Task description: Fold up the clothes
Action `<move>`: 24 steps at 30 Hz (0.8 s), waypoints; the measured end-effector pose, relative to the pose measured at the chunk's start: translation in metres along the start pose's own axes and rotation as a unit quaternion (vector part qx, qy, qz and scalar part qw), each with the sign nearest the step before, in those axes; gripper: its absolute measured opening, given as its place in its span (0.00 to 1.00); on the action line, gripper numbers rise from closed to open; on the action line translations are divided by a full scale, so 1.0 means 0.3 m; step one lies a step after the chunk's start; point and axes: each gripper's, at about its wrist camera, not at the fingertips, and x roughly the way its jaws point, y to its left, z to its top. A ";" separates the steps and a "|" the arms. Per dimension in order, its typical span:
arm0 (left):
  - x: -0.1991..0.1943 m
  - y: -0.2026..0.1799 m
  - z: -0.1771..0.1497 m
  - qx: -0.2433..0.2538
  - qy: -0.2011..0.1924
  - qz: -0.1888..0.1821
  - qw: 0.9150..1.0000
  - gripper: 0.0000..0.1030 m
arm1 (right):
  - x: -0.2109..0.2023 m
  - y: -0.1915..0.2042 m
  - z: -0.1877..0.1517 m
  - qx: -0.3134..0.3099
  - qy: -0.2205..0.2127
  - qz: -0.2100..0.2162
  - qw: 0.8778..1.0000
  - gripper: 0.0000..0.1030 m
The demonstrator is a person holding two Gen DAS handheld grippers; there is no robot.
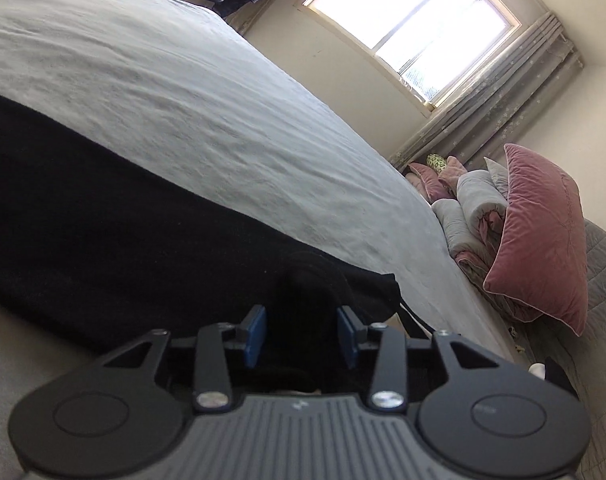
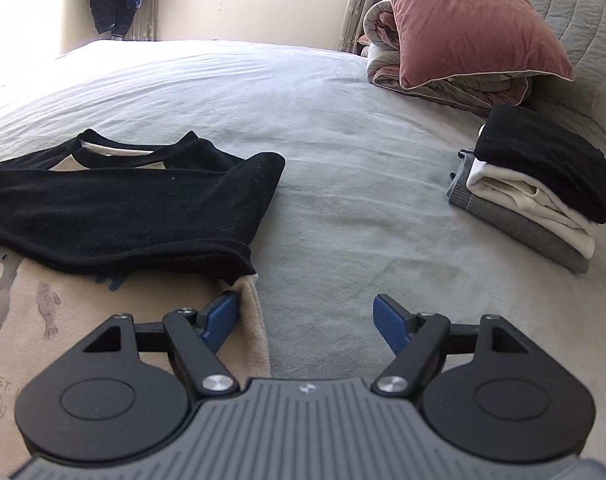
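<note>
1. While a beige top with black sleeves (image 2: 135, 200) lies spread on the grey bed sheet (image 2: 343, 160), both sleeves already sit folded across its chest, so my judgement is that the sleeve-folding step is ending.
2. Seen from the left wrist, the left gripper (image 1: 301, 334) has its blue pads partly apart with black sleeve fabric (image 1: 303, 280) bunched between them; whether the pads press on the cloth I cannot tell, though it looks like a let-go.
3. Seen from the right wrist, the right gripper (image 2: 306, 320) is released, jaws wide; its left pad rests beside the beige side edge (image 2: 255, 320) at about 9 o'clock from the gap, and nothing is between the jaws.
4. A stack of folded clothes (image 2: 531, 184) waits at 2 o'clock, below a pink pillow (image 2: 471, 20) at 1 o'clock.
5. Next, I judge, each gripper needs a side edge or the hem, pinched through both layers, then a fold lengthwise or upward toward the collar.
6. Care is needed that the sleeves do not slide off the chest during that fold.
</note>
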 end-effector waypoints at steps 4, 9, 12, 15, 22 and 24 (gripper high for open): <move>-0.034 -0.025 0.027 -0.005 -0.009 -0.006 1.000 0.52 | -0.037 0.008 0.013 -0.002 -0.020 0.031 0.999 0.75; -0.023 -0.121 0.019 0.072 -0.008 0.011 0.997 0.64 | -0.034 0.071 0.026 -0.042 -0.056 0.059 0.996 0.65; -0.001 -0.188 -0.024 0.166 -0.008 0.041 0.985 0.73 | -0.015 0.111 0.022 -0.077 -0.068 0.059 0.993 0.61; 0.031 -0.245 -0.089 0.270 -0.017 0.089 0.959 0.76 | -0.004 0.141 0.011 -0.110 -0.080 0.063 0.989 0.56; 0.040 -0.214 -0.099 0.275 -0.028 0.198 0.940 0.45 | 0.021 0.181 -0.039 -0.212 -0.070 0.004 0.975 0.06; 0.014 -0.179 -0.054 0.234 -0.018 0.227 0.945 0.44 | 0.015 0.172 -0.046 -0.225 -0.061 0.003 0.973 0.06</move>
